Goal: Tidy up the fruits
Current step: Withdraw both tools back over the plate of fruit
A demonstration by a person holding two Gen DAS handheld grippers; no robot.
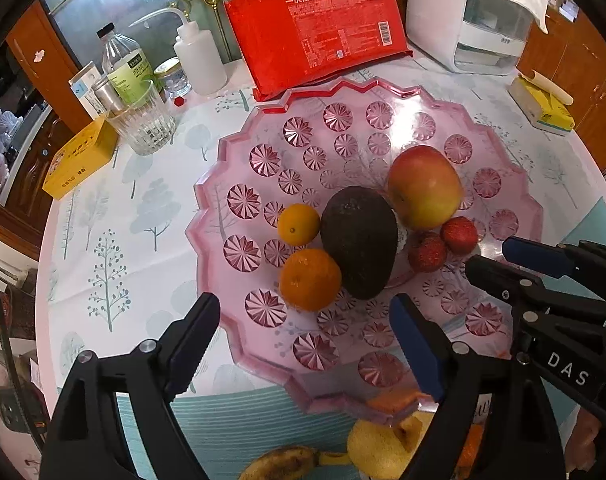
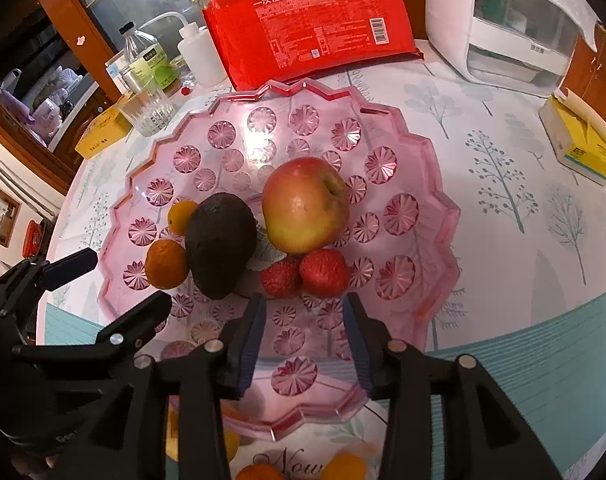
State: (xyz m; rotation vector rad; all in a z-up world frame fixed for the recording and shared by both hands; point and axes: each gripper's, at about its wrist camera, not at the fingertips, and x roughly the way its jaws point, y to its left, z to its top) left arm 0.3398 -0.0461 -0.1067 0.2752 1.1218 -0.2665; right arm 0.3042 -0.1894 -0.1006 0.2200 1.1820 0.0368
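Note:
A pink cut-glass plate lies on the tree-print tablecloth. On it sit a red-yellow apple, a dark avocado, a small orange, a larger orange and two red lychees. My left gripper hovers open just short of the larger orange, with nothing between its fingers. My right gripper is open a little, just short of the lychees, and holds nothing.
Near the table's front edge lie a banana, a yellow fruit and more oranges. Behind the plate are a red pack of paper cups, a glass tumbler, bottles, yellow boxes and a white appliance.

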